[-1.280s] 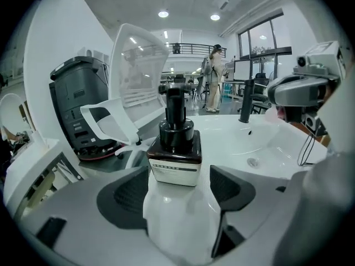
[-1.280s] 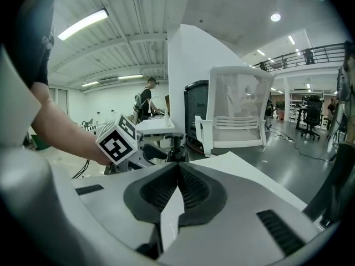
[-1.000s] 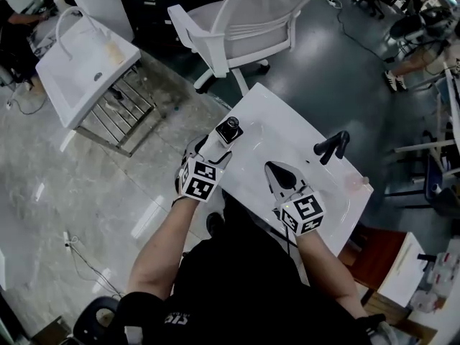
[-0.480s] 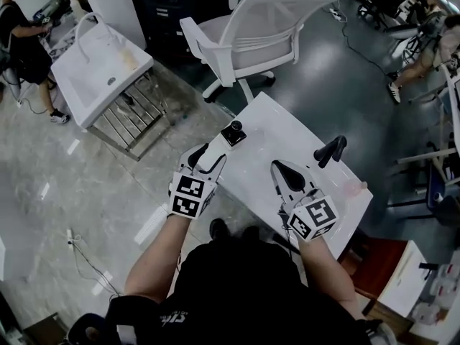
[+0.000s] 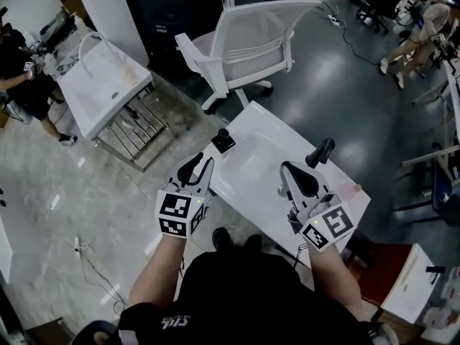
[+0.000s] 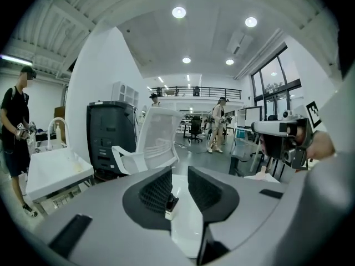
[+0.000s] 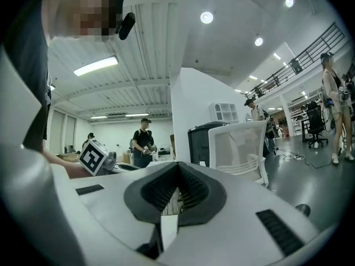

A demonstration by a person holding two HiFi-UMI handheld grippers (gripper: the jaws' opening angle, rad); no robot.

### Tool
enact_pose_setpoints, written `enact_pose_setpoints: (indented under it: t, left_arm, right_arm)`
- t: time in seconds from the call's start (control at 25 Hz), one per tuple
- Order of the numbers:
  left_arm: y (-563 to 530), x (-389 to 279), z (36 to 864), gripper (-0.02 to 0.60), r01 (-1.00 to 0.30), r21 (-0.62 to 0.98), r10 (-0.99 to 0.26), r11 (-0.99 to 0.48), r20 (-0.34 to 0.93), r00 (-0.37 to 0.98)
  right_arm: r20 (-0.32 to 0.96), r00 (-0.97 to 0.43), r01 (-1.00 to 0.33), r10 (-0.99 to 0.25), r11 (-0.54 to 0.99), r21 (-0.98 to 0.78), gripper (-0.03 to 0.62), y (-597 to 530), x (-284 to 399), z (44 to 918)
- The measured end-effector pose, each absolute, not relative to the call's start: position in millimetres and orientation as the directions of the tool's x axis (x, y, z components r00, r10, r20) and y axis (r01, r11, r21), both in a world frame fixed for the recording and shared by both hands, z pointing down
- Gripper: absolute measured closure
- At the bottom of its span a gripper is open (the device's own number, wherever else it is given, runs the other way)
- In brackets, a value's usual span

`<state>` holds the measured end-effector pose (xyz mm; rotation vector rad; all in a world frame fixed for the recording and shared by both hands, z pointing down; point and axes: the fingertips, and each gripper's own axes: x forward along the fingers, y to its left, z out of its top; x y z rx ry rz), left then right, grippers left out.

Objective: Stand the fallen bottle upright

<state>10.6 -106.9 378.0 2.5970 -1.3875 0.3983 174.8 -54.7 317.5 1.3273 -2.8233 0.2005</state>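
Note:
A small bottle (image 5: 223, 141) with a black cap stands upright on the far left corner of the white basin top (image 5: 259, 167). My left gripper (image 5: 195, 169) hovers off the basin's left edge, a short way back from the bottle and not touching it. Its jaws are closing with a narrow gap and nothing between them. In the left gripper view the bottle (image 6: 171, 203) shows far off through the gap of the left gripper (image 6: 178, 190). My right gripper (image 5: 298, 182) is shut and empty above the basin's near right part; its jaws (image 7: 177, 195) meet.
A black faucet (image 5: 320, 152) rises at the basin's right side. A white office chair (image 5: 244, 42) stands just beyond the basin. Another white sink on a metal rack (image 5: 100, 85) is at the left. People stand at the left edge (image 5: 21, 70) and far right (image 5: 417, 27).
Both grippers have risen and drawn back toward me. The left gripper has come off the bottle and its jaws have narrowed. The bottle stays upright on the corner.

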Motion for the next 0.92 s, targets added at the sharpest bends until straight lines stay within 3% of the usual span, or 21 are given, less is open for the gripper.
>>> enact_pose_setpoints:
  t: [0.4, 0.92]
  left_arm:
    - [-89.6, 21.7, 345.2, 0.526, -0.858, 0.001, -0.826, -0.514, 0.269, 0.495]
    - [-68.4, 27.2, 340.0, 0.538, -0.874, 0.000, -0.842, -0.486, 0.268, 0.468]
  right_arm:
    - [0.060, -0.637, -0.771, -0.768, 0.632, -0.080, 0.583, -35.2, 194.6, 307.4]
    - [0.065, -0.657, -0.754, -0.751, 0.653, -0.078, 0.583, -18.9, 199.7, 308.1]
